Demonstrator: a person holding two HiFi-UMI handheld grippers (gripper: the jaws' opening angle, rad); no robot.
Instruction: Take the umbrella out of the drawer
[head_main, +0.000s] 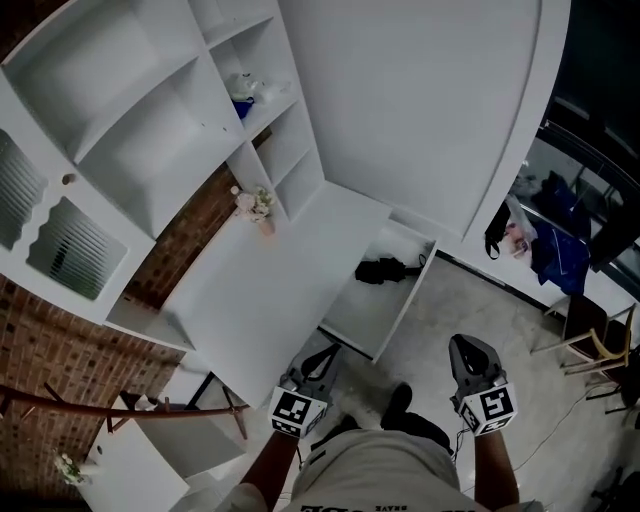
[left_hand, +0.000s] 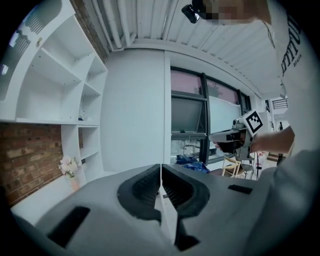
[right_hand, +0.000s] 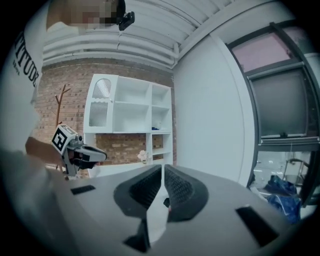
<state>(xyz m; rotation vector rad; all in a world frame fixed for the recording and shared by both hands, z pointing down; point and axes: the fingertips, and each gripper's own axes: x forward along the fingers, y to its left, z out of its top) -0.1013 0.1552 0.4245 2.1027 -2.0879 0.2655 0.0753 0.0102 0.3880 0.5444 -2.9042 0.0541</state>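
Jaws on both grippers were pinched fully together with nothing in them. The left gripper (head_main: 324, 357) and right gripper (head_main: 465, 346) were both held low, close to the person's body. The black umbrella (head_main: 385, 270) was lying in the open drawer (head_main: 362, 312), at its far end. It was ahead of the jaws, roughly between the two and well apart from either. The drawer stuck out from under the white bench (head_main: 255, 295), with its front edge nearer the left jaws than the right.
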